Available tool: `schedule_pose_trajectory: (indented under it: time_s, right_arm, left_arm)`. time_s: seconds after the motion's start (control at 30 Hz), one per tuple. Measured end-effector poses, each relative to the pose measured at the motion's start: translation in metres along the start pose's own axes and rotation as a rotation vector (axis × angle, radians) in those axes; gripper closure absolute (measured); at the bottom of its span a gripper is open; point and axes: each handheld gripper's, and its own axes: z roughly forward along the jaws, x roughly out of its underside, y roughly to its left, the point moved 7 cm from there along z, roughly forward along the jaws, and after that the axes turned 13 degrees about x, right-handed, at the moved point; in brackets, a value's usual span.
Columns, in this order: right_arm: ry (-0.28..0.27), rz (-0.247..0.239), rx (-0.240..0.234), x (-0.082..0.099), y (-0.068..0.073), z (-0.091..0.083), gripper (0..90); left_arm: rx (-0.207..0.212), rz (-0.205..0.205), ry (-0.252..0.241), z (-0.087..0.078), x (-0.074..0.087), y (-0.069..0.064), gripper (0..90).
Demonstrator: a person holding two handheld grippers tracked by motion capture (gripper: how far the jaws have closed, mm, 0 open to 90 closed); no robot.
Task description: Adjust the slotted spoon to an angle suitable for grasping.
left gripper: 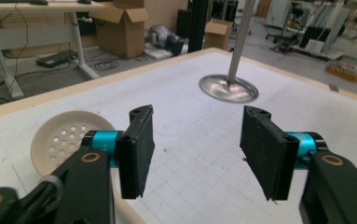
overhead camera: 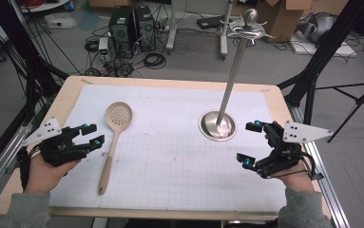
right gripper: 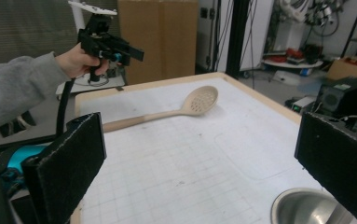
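Observation:
A beige slotted spoon [overhead camera: 113,137] lies on the white mat, bowl toward the far side and handle toward me; its bowl [left gripper: 64,137] shows in the left gripper view and its whole length [right gripper: 176,109] in the right gripper view. My left gripper [overhead camera: 93,134] [left gripper: 197,154] hovers just left of the spoon's handle, open, with bare mat between its jaws. A metal stand [overhead camera: 217,126] with a tall pole and hooks on top rises at centre right. My right gripper [overhead camera: 249,142] [right gripper: 199,163] is open beside the stand's round base [right gripper: 306,207], holding nothing.
A white gridded mat [overhead camera: 170,156] covers the wooden table [overhead camera: 70,90]. The left hand and its gripper [right gripper: 132,52] show far off in the right gripper view. Computer towers [overhead camera: 132,28], cables and cardboard boxes sit on the floor beyond the table; a tripod [overhead camera: 360,95] stands at right.

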Motion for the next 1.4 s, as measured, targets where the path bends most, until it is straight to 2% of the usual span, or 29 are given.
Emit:
schedule_pose_trajectory:
  time_s: [0.07, 0.17, 0.2, 0.23, 0.27, 0.3, 0.37, 0.5, 0.53, 0.73, 0.83, 0.87, 0.97, 1.07, 1.13, 1.17, 1.2, 1.4]
  right_arm:
    - [0.009, 0.002, -0.007, 0.002, 0.0, 0.0, 0.6]
    - [0.007, 0.01, -0.007, 0.002, 0.0, 0.0, 0.6]
    - [0.002, 0.007, -0.011, 0.002, 0.0, 0.001, 0.6]
    - [0.002, 0.007, -0.011, 0.002, 0.0, 0.001, 0.6]
    - [-0.001, 0.004, -0.014, 0.002, 0.0, 0.001, 0.6]
    - [-0.001, 0.004, -0.014, 0.002, 0.0, 0.001, 0.6]
    - [0.007, 0.017, -0.018, 0.003, 0.0, 0.002, 0.6]
    - [0.008, 0.023, -0.019, 0.004, -0.001, 0.003, 0.6]
    - [0.009, 0.022, -0.02, 0.004, -0.001, 0.003, 0.6]
    - [0.0, 0.022, -0.018, 0.003, -0.001, 0.0, 1.4]
    - [-0.004, 0.023, -0.018, 0.003, -0.002, 0.0, 1.4]
    - [-0.002, 0.027, -0.018, 0.003, -0.001, 0.0, 1.4]
    - [0.003, 0.028, -0.02, 0.003, -0.001, 0.001, 1.4]
    - [0.009, 0.025, -0.024, 0.005, -0.001, 0.002, 1.4]
    - [0.005, 0.019, -0.021, 0.005, -0.001, 0.003, 2.3]
    - [0.005, 0.019, -0.021, 0.005, -0.001, 0.003, 2.3]
    - [0.003, 0.012, -0.032, 0.005, 0.0, 0.002, 5.2]
    - [0.0, 0.023, -0.038, 0.004, 0.001, 0.0, 5.2]
  left_arm:
    - [-0.004, 0.004, 0.021, 0.001, 0.005, 0.001, 51.9]
    - [-0.008, -0.003, 0.028, 0.0, 0.008, 0.003, 58.3]
    - [0.01, -0.019, 0.032, 0.001, 0.012, 0.004, 60.7]
    - [0.01, -0.019, 0.032, 0.001, 0.012, 0.004, 62.6]
    - [0.039, -0.044, 0.047, 0.003, 0.017, 0.005, 64.5]
    - [0.039, -0.044, 0.047, 0.003, 0.017, 0.005, 67.3]
    - [0.033, -0.049, 0.089, 0.004, 0.027, 0.008, 75.7]
    - [0.021, -0.052, 0.111, 0.005, 0.035, 0.012, 86.3]
    - [0.019, -0.044, 0.132, 0.005, 0.039, 0.013, 86.3]
    - [0.025, -0.013, 0.161, 0.007, 0.045, 0.013, 88.2]
    - [0.026, -0.016, 0.175, 0.009, 0.049, 0.014, 88.4]
    - [0.025, -0.029, 0.197, 0.01, 0.056, 0.016, 88.4]
    - [0.029, -0.038, 0.218, 0.011, 0.064, 0.019, 88.4]
    - [0.037, -0.038, 0.228, 0.012, 0.069, 0.02, 88.7]
    - [0.061, -0.005, 0.268, 0.015, 0.079, 0.021, 88.7]
    - [0.061, -0.005, 0.268, 0.015, 0.079, 0.021, 88.8]
    - [0.063, -0.007, 0.289, 0.017, 0.085, 0.022, 88.9]
    - [0.065, -0.011, 0.313, 0.019, 0.091, 0.023, 89.1]
